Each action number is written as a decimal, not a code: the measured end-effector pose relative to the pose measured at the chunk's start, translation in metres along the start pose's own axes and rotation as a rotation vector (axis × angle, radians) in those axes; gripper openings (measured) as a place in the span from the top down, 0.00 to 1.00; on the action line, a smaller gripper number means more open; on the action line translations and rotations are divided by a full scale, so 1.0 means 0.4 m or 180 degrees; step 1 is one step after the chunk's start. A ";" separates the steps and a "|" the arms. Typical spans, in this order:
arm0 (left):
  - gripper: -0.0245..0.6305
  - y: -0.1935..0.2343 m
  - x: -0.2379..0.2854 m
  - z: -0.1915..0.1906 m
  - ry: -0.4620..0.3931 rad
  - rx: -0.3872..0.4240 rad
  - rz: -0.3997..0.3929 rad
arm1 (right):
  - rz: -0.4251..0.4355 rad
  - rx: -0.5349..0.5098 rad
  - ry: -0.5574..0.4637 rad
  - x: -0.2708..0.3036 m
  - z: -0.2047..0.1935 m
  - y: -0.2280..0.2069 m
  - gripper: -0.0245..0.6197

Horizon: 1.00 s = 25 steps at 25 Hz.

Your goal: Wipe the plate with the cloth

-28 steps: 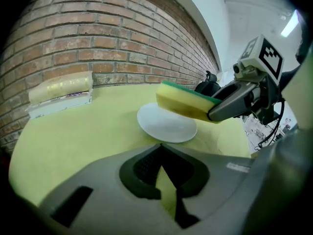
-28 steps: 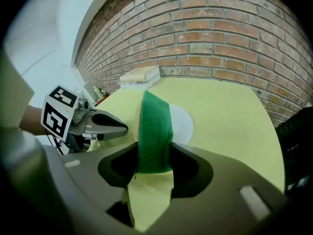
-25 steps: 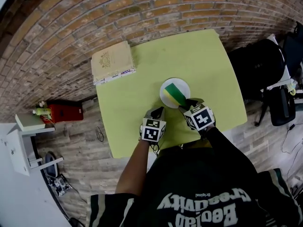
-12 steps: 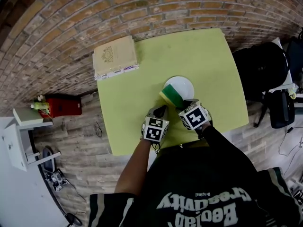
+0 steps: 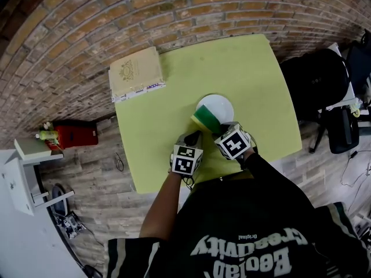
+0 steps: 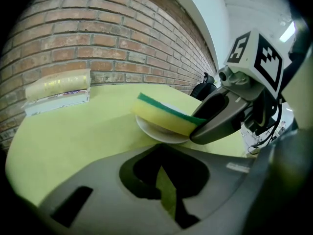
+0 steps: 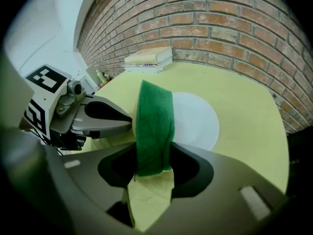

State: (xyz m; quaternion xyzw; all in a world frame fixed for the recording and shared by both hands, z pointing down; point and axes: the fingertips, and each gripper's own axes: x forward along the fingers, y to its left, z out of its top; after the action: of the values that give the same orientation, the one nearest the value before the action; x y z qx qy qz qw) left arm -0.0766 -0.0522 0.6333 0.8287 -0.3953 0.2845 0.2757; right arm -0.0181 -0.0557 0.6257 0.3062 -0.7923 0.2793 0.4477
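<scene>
A white plate [image 5: 219, 104] sits at the middle of the yellow-green table [image 5: 249, 68]. My right gripper [image 5: 217, 130] is shut on a yellow sponge with a green scouring face [image 5: 204, 119], which lies over the plate's near-left rim. In the right gripper view the green face [image 7: 154, 124] stands upright between the jaws, with the plate [image 7: 198, 119] behind it. My left gripper [image 5: 194, 136] is shut and empty, just left of the sponge near the table's front edge. The left gripper view shows the sponge [image 6: 164, 115] resting on the plate [image 6: 159, 133].
A cream box [image 5: 136, 74] lies on the table's back-left corner, against the brick wall [image 5: 87, 22]. A red box [image 5: 74, 135] stands on the floor to the left. Black bags and a chair [image 5: 322, 83] crowd the right side.
The right gripper has moved the sponge from the plate's middle toward its near-left rim and rolled a little. The left gripper has stayed put.
</scene>
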 end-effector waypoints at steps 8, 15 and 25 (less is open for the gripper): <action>0.95 -0.004 0.001 0.002 -0.0007 -0.0002 -0.0016 | -0.0014 0.0024 0.0047 -0.012 -0.002 -0.001 0.66; 0.95 -0.001 0.000 0.000 -0.0008 -0.0001 0.0014 | -0.0068 -0.0034 0.0096 -0.018 -0.004 -0.012 0.66; 0.95 -0.002 0.002 -0.001 0.0003 0.0012 0.0032 | -0.0150 0.0005 0.0092 -0.033 -0.010 -0.039 0.66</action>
State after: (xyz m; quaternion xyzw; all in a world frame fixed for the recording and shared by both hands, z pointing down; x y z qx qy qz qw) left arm -0.0757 -0.0519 0.6339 0.8272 -0.3988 0.2869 0.2729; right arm 0.0009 -0.0601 0.6185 0.3211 -0.7781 0.2736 0.4654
